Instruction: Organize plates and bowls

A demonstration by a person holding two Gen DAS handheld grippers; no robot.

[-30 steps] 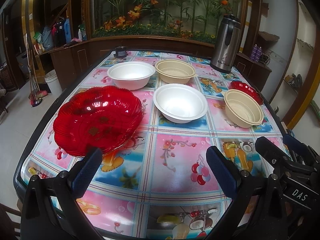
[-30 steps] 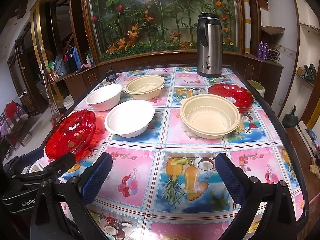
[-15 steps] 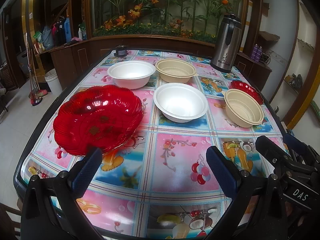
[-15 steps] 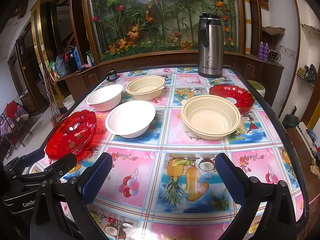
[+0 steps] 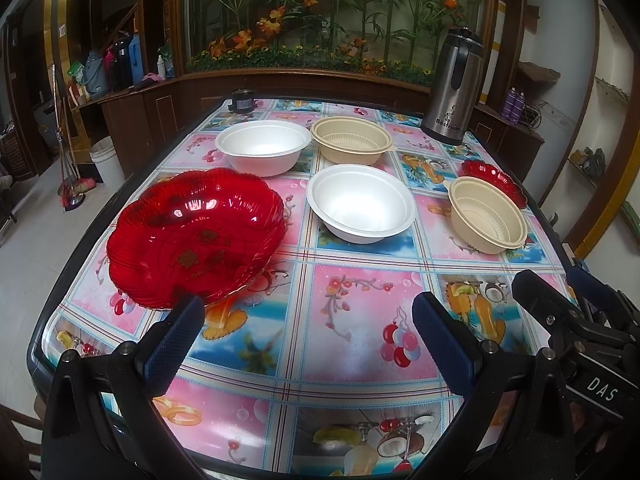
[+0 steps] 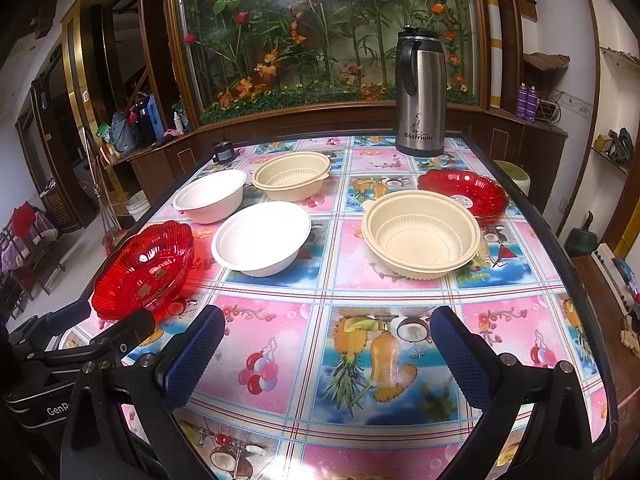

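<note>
Both tongs gape wide, empty, over the desk (image 5: 352, 320). Red plate (image 5: 196, 236) lies just ahead of left tongs (image 5: 308, 344); cream bowl (image 6: 420, 234) ahead of right tongs (image 6: 328, 352).

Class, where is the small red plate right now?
In the right wrist view, the small red plate sits at the table's right edge, behind the nearer beige bowl.

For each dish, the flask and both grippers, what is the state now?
Left gripper: open, empty.
Right gripper: open, empty.
Near red plate: upright, empty.
Far red plate: upright, unstacked.
White bowls: upright, empty, apart.
Beige bowls: upright, empty, apart.
Steel flask: standing, lid on.
</note>
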